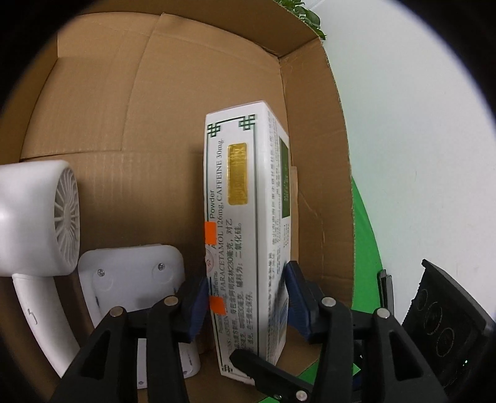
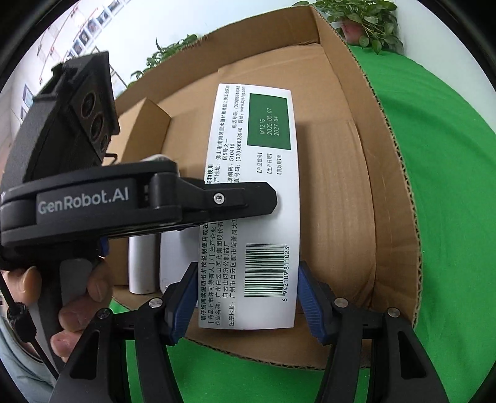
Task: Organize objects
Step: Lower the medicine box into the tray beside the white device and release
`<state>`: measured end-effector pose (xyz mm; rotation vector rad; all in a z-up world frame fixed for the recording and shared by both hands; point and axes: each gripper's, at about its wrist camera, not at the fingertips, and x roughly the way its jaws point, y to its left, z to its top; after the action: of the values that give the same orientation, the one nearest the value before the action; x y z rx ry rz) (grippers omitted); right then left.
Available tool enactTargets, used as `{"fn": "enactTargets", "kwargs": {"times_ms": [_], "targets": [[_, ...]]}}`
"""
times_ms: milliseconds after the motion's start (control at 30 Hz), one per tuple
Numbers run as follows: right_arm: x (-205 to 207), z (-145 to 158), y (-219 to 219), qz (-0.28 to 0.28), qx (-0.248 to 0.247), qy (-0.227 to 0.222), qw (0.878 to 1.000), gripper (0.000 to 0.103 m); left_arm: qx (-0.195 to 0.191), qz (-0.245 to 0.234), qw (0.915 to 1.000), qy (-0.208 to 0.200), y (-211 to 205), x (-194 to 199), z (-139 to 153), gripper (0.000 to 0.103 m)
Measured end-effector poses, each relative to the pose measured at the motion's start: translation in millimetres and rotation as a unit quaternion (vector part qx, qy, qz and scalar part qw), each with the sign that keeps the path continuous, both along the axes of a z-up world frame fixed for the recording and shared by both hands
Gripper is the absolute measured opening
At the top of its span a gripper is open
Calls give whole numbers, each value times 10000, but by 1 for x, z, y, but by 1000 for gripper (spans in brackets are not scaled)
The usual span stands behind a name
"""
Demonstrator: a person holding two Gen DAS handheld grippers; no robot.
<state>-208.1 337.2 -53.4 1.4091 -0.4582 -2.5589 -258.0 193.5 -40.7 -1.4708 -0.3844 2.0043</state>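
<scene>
A white medicine box (image 1: 245, 223) with green trim and a gold label stands on edge inside a cardboard box (image 1: 124, 93), near its right wall. My left gripper (image 1: 245, 297) has its blue pads on both sides of the medicine box. In the right wrist view the medicine box (image 2: 263, 198) shows its barcode side, and my right gripper (image 2: 248, 297) also has its pads against both sides of it. The left gripper (image 2: 235, 198) reaches onto the box from the left there, held by a hand (image 2: 77, 303).
A white hair dryer (image 1: 40, 217) and a white plastic device (image 1: 133, 279) lie in the cardboard box at the left. The box stands on a green cloth (image 2: 449, 186). Potted plants (image 2: 365, 21) stand behind it. The right gripper's black body (image 1: 446, 322) is outside the right wall.
</scene>
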Motion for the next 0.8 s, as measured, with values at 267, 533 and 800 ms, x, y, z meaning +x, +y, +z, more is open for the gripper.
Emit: {"fn": "enactTargets", "kwargs": {"times_ms": [267,533,800], "targets": [[-6,-3,-12,-256,630,-201,9975,58,-460,211,9979,410,-35,25,29,46],[-19,-4,-40,-168,1361,-482,9894,64,-736,758,9853,1343,-113,79,73,46],[25,26,-54,-510,1606,814,9823,103,-1636,1713,9331,2707,-175,142,109,77]]}}
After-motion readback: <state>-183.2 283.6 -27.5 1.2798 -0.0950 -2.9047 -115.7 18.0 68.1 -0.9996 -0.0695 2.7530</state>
